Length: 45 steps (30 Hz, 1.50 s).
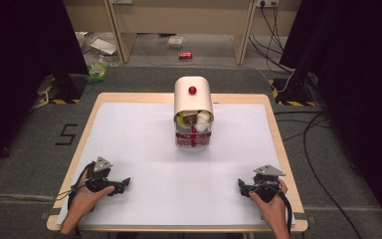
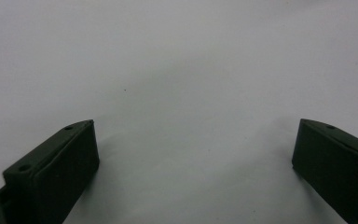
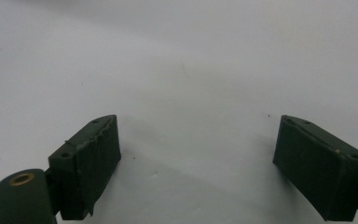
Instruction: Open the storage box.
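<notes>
High view: both hand-held grippers parked low on the white table top, near its front edge; left gripper at the front-left corner, right gripper at the front-right, jaws of each turned inward toward the other.

Left gripper view: jaws spread wide, nothing between them, bare white surface ahead; right gripper view: same, jaws wide apart and gripping nothing.

Cream roll-top box with a red knob on its curved lid, far forward of both grippers, on the table's centre line, toward the back edge; lid raised, small items inside, too small to name; a red-filled clear drawer with red knob below, facing the person.

From the left gripper: box ahead and to the right; from the right gripper: ahead and to the left; roughly equally far from both, well apart from each; neither hand clearly nearer.

Long axis of the box: front to back, opening toward the grippers; probable next reach straight forward and inward, toward that open front.
</notes>
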Motion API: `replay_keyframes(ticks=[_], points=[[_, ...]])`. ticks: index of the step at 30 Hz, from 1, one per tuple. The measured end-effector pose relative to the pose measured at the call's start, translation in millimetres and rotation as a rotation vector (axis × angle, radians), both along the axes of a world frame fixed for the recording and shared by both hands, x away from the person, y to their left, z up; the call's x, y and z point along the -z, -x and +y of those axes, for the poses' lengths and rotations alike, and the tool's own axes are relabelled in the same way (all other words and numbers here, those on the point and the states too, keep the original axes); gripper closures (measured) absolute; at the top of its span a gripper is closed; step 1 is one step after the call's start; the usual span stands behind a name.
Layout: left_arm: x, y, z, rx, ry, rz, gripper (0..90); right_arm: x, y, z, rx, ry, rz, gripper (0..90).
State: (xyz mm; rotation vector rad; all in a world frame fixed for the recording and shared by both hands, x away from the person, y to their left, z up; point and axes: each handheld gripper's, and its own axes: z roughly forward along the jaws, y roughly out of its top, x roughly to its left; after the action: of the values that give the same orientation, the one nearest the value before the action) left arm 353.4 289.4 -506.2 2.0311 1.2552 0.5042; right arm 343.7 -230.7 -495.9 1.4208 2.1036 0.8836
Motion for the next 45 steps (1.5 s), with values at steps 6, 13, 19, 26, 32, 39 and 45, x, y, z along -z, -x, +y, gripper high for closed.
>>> replay_keyframes(ticks=[6, 13, 19, 26, 32, 39, 45], points=[[0.0, 0.0, 0.0, 0.000, 0.000, 0.000, 0.0, -0.1, 0.1, 0.1, 0.001, 0.001, -0.001, 14.7], [0.0, -0.1, 0.0, 0.000, 0.000, 0.000, 0.0, -0.5, 0.2, -0.3, -0.003, -0.004, 0.000, 15.5], [0.0, 0.0, 0.0, 0.000, 0.001, 0.000, 0.0, -2.9, 0.2, 1.4, -0.004, -0.013, -0.015, 19.2], [0.0, -0.1, 0.0, 0.000, 0.001, 0.000, 0.0, -10.9, -1.2, 7.7, -0.014, -0.022, -0.061, 19.4], [0.0, -0.1, 0.1, 0.000, 0.000, 0.000, 0.0, -13.6, -1.3, 16.3, -0.032, -0.035, -0.065, 19.7], [0.0, -0.1, 0.1, 0.000, 0.000, 0.000, 0.0, -18.9, -3.5, 28.6, -0.051, -0.056, -0.084, 20.0], [0.0, -0.1, 0.0, 0.000, 0.000, 0.000, 0.0, -27.4, -5.7, 37.5, -0.066, -0.069, -0.105, 20.1]])
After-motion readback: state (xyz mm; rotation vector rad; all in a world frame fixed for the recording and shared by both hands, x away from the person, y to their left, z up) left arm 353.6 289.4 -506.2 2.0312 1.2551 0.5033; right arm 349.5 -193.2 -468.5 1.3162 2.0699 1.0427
